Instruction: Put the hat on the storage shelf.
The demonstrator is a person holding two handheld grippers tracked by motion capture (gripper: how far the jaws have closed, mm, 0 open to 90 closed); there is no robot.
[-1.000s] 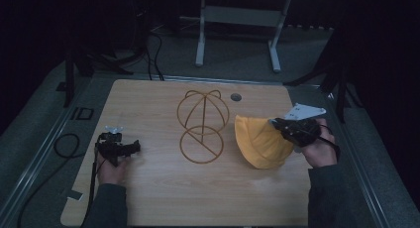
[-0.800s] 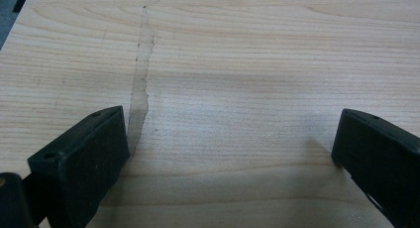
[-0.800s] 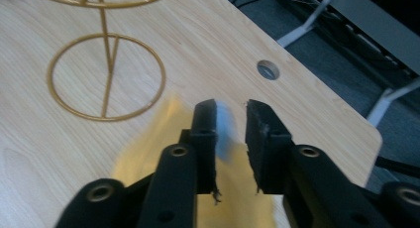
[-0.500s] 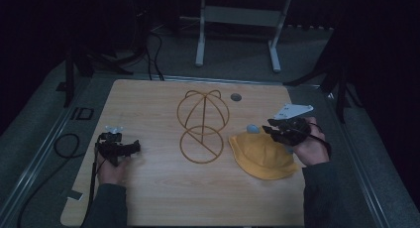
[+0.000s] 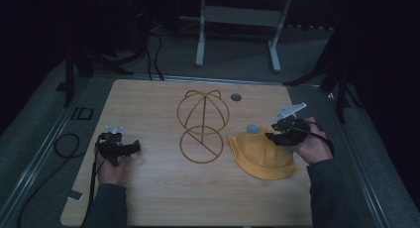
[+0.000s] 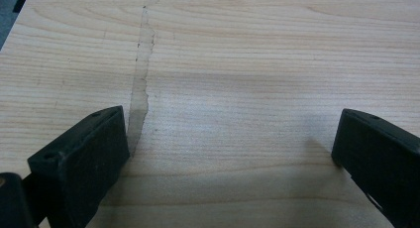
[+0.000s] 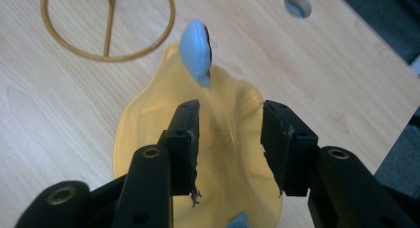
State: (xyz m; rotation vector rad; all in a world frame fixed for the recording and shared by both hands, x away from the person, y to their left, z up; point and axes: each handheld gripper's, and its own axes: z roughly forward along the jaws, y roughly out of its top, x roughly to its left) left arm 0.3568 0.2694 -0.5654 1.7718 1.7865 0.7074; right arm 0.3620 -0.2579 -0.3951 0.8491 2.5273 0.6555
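Yellow hat lies flat on the desk, lower right of the high view, just beside the wire hat stand. Right tongs hover over its crown, jaws parted, pinching nothing. Left tongs spread wide over bare wood, lower left.

no readable text, no labels, no brands, no numbers
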